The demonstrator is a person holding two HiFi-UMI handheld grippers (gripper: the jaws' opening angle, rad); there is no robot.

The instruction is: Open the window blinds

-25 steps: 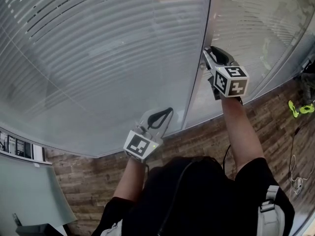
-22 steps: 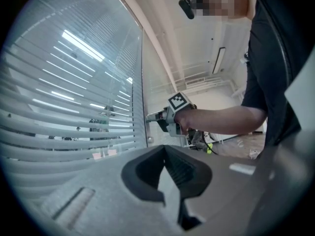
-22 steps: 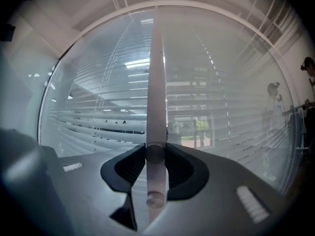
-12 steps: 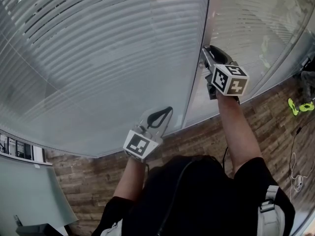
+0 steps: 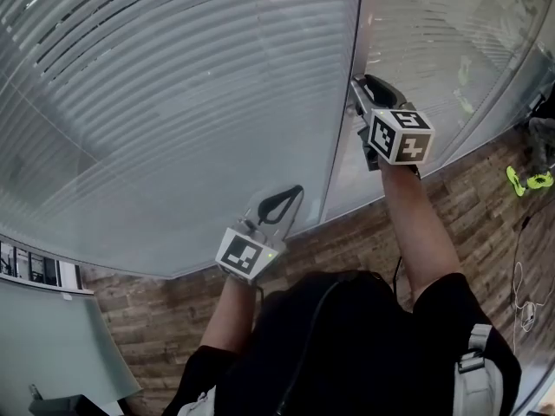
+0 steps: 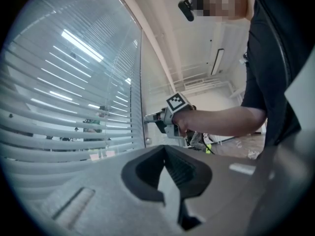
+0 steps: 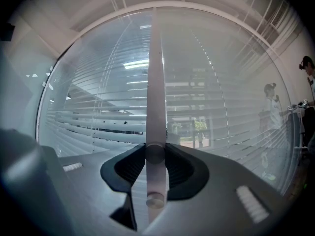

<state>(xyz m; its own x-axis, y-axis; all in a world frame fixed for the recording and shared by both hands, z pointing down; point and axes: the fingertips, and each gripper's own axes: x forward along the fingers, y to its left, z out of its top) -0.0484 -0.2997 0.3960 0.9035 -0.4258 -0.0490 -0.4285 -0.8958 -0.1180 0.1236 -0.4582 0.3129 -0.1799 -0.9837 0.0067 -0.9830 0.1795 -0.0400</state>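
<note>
We stand close against a glazed wall, looking steeply down along it. The blinds (image 5: 173, 102) hang behind the glass, filling the wide pane on our left and the narrower pane on our right, their horizontal slats running from the top of the head view nearly to the wood-patterned floor (image 5: 139, 319). Between the two panes runs a pale upright frame post (image 7: 156, 73).

The right tool (image 5: 357, 92) is raised on an outstretched forearm (image 5: 416, 224) and pointed level at that post. In the right gripper view its two dark pads are clenched on a small round knob (image 7: 155, 153) that stands out from the post, one pad pressing each side. A second round stud (image 7: 155, 199) sits lower on the same post, just beneath the pads and not gripped. Through the gaps between the slats beyond, we make out some greenery and bright strips of light.

The left tool (image 5: 295, 196) is held lower, near our body and just in front of the left pane, apart from the glass. Its jaws are closed tip to tip with nothing between them. From the left gripper view we see across to the right tool meeting the post.
</note>
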